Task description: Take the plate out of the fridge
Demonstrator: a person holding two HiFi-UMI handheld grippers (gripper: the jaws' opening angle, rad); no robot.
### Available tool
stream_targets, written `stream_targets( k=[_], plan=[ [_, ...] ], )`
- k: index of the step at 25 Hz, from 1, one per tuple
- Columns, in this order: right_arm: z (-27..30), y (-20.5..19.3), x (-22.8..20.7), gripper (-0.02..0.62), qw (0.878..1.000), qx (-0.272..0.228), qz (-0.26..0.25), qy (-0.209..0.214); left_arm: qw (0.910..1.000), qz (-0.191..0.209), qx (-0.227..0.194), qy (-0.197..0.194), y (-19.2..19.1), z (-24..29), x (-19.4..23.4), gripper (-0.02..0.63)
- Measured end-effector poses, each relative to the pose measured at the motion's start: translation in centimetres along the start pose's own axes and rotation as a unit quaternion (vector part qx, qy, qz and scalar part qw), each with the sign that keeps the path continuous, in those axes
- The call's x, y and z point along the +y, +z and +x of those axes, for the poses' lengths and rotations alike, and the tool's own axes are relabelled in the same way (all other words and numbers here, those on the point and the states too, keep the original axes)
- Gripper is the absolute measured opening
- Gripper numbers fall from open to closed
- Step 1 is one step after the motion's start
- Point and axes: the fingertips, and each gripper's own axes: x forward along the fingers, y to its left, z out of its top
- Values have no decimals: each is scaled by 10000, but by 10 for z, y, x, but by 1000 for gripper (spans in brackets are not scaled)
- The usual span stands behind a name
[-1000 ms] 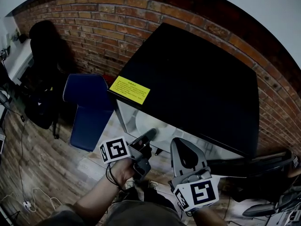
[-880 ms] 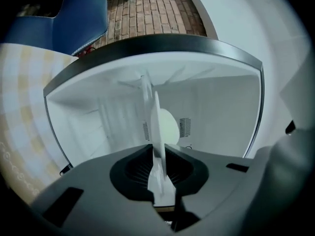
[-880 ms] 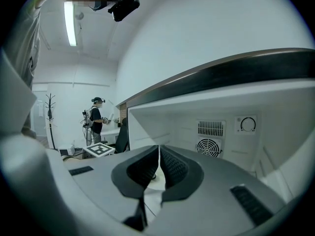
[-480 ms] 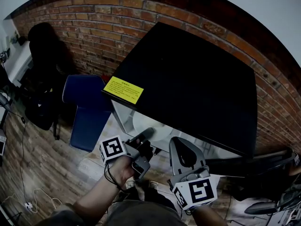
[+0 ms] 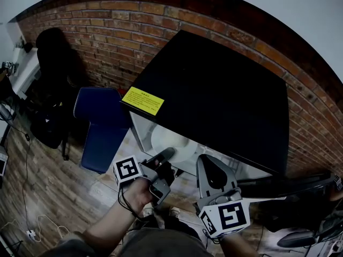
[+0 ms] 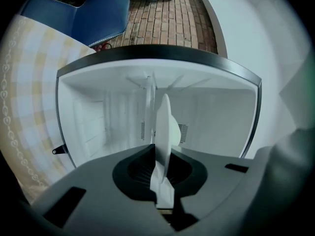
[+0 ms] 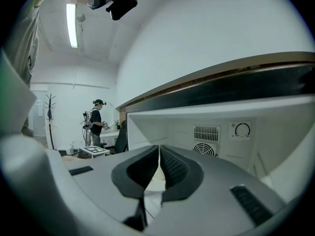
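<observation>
A white plate [image 5: 171, 138] lies inside the small black fridge [image 5: 214, 95], just within its open front. In the left gripper view the plate [image 6: 162, 127] shows edge-on, its near rim between the pads. My left gripper [image 5: 167, 154] [image 6: 158, 154] reaches into the opening and its jaws are closing, pressing on that rim. My right gripper [image 5: 206, 162] [image 7: 158, 154] hovers to the right of it at the fridge's mouth, shut with nothing between its jaws.
A yellow label [image 5: 143, 100] sits at the fridge top's front left corner. A blue chair [image 5: 102, 122] stands left of the fridge, against a brick wall [image 5: 107, 31]. The open fridge door [image 5: 289, 186] juts out at the right. A fan grille [image 7: 205, 149] and dial [image 7: 242, 130] mark the inner back wall. A person [image 7: 96, 122] stands far off.
My left gripper's jaws have come together on the plate's rim, the gripper staying at the fridge opening. The right gripper has hardly moved.
</observation>
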Motion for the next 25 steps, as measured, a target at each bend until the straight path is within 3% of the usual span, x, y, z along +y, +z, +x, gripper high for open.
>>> stream_targets(
  k=[25],
  plan=[
    [-26, 34, 24, 31, 9981, -484, -170, 355, 9987, 112, -160, -469, -33, -74, -73, 40]
  ],
)
